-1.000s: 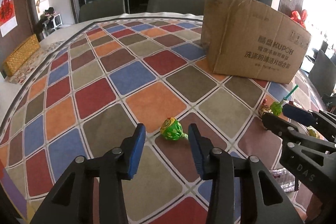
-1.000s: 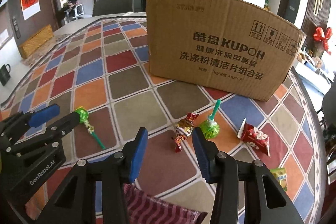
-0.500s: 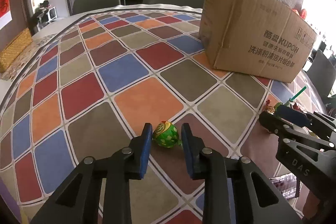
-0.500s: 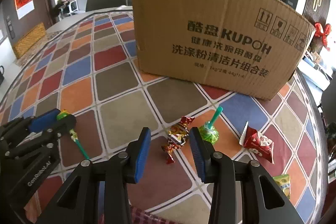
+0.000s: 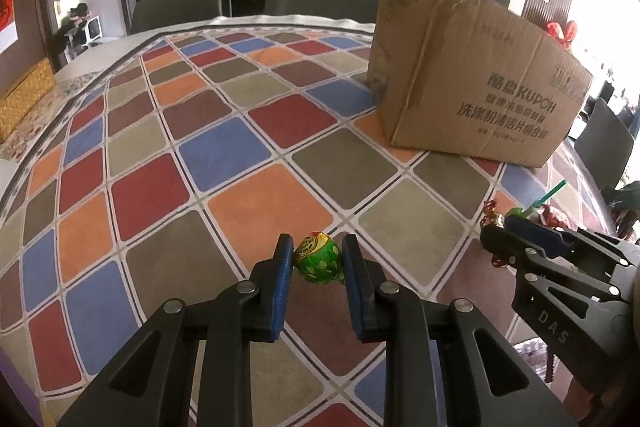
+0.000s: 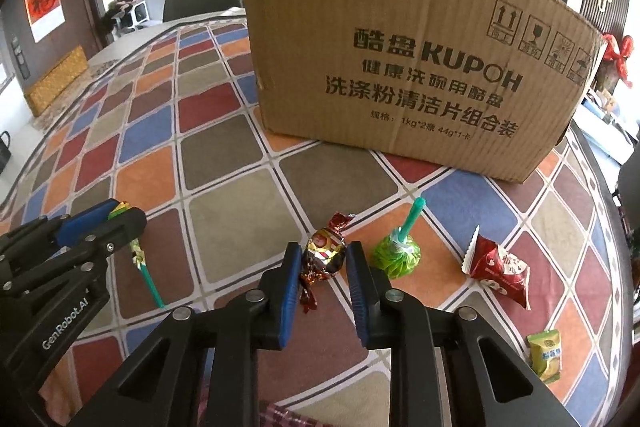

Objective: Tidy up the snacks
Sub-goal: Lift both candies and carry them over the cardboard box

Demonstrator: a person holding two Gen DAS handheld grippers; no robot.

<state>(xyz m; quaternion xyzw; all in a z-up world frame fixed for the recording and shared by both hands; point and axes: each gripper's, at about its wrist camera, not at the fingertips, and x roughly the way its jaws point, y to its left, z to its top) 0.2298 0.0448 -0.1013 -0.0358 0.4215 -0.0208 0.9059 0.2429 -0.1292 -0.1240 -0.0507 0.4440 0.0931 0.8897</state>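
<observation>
- Right gripper (image 6: 322, 269): blue pads either side of a brown-and-gold candy (image 6: 323, 255), touching or nearly so (contact unclear).
- Green lollipop (image 6: 397, 255) just right of it, stick tilted up toward the box (image 6: 408, 75).
- Red packet (image 6: 498, 269) farther right; yellow-green packet (image 6: 545, 351) near the edge.
- Left gripper (image 6: 120, 213) at left, pinching a second lollipop (image 6: 140, 259).

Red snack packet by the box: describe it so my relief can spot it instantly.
Start at the big cardboard box on the checked tablecloth. In front of its right end lies the red snack packet, right of the green lollipop. It alone is red with a white zigzag edge.
</observation>
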